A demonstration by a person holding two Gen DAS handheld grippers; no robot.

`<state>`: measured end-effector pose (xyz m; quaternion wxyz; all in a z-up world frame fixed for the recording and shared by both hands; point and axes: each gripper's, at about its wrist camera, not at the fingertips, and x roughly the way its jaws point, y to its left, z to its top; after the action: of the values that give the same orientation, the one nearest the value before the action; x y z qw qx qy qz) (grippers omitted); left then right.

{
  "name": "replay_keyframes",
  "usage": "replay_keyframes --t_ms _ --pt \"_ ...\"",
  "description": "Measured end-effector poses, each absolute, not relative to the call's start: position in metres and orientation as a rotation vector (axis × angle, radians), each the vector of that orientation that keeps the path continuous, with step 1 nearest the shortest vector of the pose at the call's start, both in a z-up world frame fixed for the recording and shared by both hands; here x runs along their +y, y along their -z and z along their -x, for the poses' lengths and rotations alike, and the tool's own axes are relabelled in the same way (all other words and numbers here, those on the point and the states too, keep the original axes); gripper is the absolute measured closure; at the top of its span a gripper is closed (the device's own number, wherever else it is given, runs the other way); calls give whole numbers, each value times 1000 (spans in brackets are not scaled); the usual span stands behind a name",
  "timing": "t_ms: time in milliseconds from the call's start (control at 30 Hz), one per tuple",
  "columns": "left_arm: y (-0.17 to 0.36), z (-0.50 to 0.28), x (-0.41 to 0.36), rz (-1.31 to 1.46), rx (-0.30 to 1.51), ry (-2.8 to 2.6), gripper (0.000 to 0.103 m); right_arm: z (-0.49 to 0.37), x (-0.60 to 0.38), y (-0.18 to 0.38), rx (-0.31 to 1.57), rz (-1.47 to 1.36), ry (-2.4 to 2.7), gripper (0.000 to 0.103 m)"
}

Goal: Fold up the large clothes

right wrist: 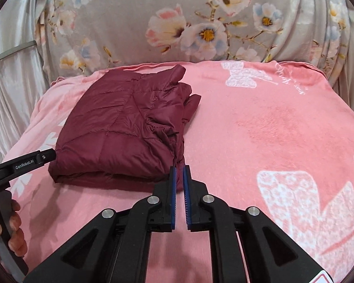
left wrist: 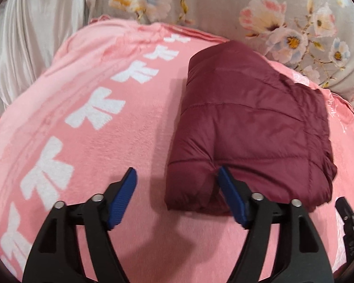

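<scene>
Maroon, quilted and folded, your jacket (left wrist: 247, 127) lies on the pink blanket (left wrist: 87, 141). Your left gripper (left wrist: 177, 176) gapes wide, empty, one pad touching it. Your right gripper (right wrist: 179, 169) is barely parted, holding nothing.

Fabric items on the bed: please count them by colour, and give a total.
Dark maroon quilted puffer jacket, folded: 1
Pink fleece blanket with white bow prints: 1
Grey floral bedcover: 1
Total: 3
</scene>
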<state>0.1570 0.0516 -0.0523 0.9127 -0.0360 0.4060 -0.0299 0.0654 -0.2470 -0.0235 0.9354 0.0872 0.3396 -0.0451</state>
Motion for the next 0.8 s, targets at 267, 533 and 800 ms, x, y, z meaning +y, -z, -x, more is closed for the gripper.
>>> replay_keyframes --t_ms 267,533,800 --pt "34 -110 48 55 725 52 11 -21 -241 23 660 -184 137 54" --pt "45 -75 33 -3 691 59 10 8 -220 42 632 -86 141 44" --pt "80 -61 13 -39 706 74 10 10 -208 51 640 -33 118 44"
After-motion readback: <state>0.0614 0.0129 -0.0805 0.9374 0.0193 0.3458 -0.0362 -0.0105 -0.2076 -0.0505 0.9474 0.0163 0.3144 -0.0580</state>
